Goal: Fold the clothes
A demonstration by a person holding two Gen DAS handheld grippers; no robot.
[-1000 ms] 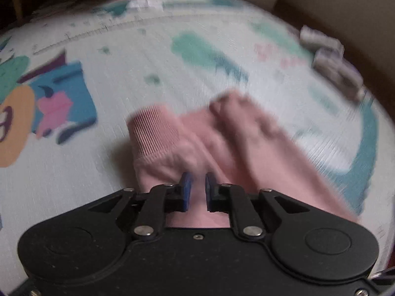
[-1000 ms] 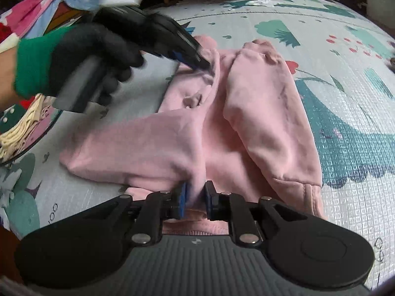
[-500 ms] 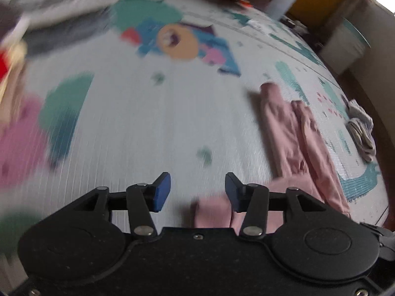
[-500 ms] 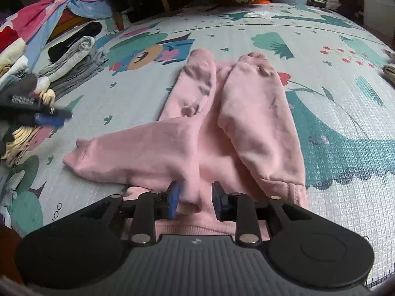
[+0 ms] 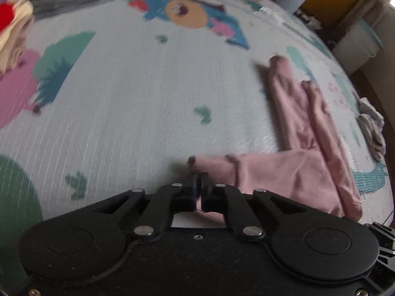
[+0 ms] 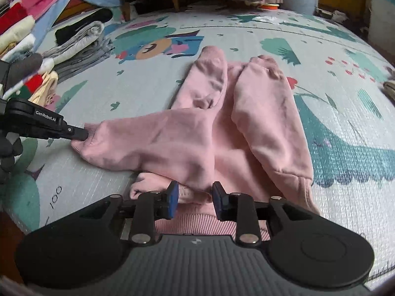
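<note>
Pink top on a play mat, one sleeve cuff pinched by a gripper.

Left wrist view: the left gripper (image 5: 198, 185) has just snapped closed, and its jaws are tight together on the sleeve cuff (image 5: 197, 164) of the pink top (image 5: 291, 167). The top lies on the play mat (image 5: 138, 93), off to the right side. Right wrist view: the right gripper (image 6: 193, 197) has its jaws partly apart, just over the near hem of the pink top (image 6: 222, 133), and I cannot tell if the blue pads touch it. One sleeve sticks out to the left, and the left gripper (image 6: 82, 134) bites its cuff (image 6: 85, 143). A pile of clothes (image 6: 74, 42) sits at the far left of the mat (image 6: 345, 113).
</note>
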